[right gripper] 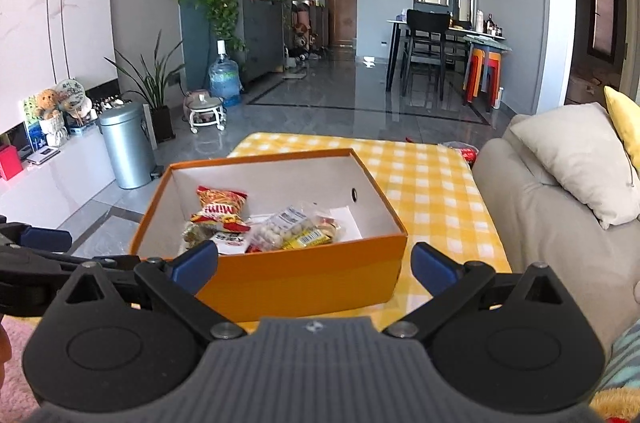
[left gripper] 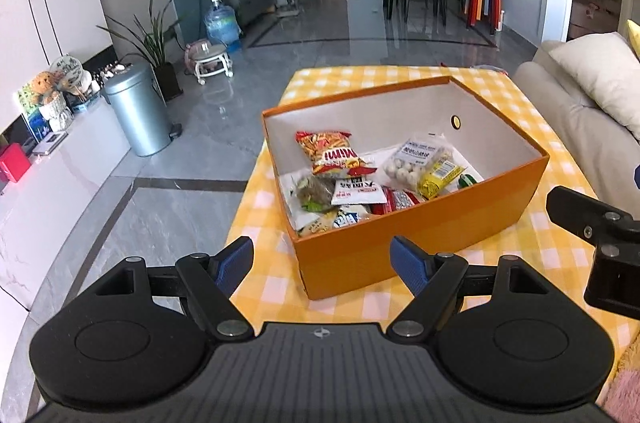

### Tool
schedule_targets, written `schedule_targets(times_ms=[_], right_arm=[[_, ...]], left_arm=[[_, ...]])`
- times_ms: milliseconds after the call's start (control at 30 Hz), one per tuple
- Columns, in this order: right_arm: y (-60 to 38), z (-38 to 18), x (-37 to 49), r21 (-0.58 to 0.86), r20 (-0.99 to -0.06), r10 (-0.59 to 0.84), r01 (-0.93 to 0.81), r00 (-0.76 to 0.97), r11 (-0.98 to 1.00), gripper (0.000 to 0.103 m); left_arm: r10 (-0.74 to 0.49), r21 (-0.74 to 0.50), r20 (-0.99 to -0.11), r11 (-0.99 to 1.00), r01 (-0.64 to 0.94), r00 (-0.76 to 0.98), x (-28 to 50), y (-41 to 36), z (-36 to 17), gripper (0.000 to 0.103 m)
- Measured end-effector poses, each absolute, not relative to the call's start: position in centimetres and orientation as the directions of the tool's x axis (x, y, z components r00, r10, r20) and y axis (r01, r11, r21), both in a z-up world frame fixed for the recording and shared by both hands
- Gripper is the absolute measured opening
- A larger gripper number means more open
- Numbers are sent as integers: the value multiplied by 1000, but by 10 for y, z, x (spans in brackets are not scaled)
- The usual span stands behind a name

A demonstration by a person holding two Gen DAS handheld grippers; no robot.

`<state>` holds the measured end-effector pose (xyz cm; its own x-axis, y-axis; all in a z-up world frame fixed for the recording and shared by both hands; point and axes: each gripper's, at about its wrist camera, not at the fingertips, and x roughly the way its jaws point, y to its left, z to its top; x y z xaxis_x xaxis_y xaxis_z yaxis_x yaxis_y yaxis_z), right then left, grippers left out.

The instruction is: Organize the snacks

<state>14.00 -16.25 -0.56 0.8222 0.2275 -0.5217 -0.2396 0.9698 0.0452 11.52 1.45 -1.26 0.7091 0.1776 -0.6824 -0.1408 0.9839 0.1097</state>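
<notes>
Both claws, my left claw (left gripper: 322, 265) and right claw (right gripper: 314, 269), hang spread wide and empty before the orange box (left gripper: 420, 235) on the checked bench (left gripper: 264, 211). Box's long axis runs left-near to right-far; snack packets (left gripper: 352, 179) lie inside, heaped leftward.

The word "mimi" stands in white letters on the red and orange snack bag (left gripper: 334, 153) in the orange box (left gripper: 400, 243); it appears upside down in both views (right gripper: 219, 210). The clear packet of white balls (left gripper: 416, 159) carries a white label with print too small to read. A yellow packet (left gripper: 440, 177) shows a barcode. Other packets carry characters that cannot be made out.
</notes>
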Motion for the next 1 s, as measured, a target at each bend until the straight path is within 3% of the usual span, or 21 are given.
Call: schedule_targets(times_ms=[1000], right_arm=[[-174,-5,149,83,-520,204,-189,829,978,99]], left_arm=[[179,122,-691,984,-131,700,119,13,-8,91]])
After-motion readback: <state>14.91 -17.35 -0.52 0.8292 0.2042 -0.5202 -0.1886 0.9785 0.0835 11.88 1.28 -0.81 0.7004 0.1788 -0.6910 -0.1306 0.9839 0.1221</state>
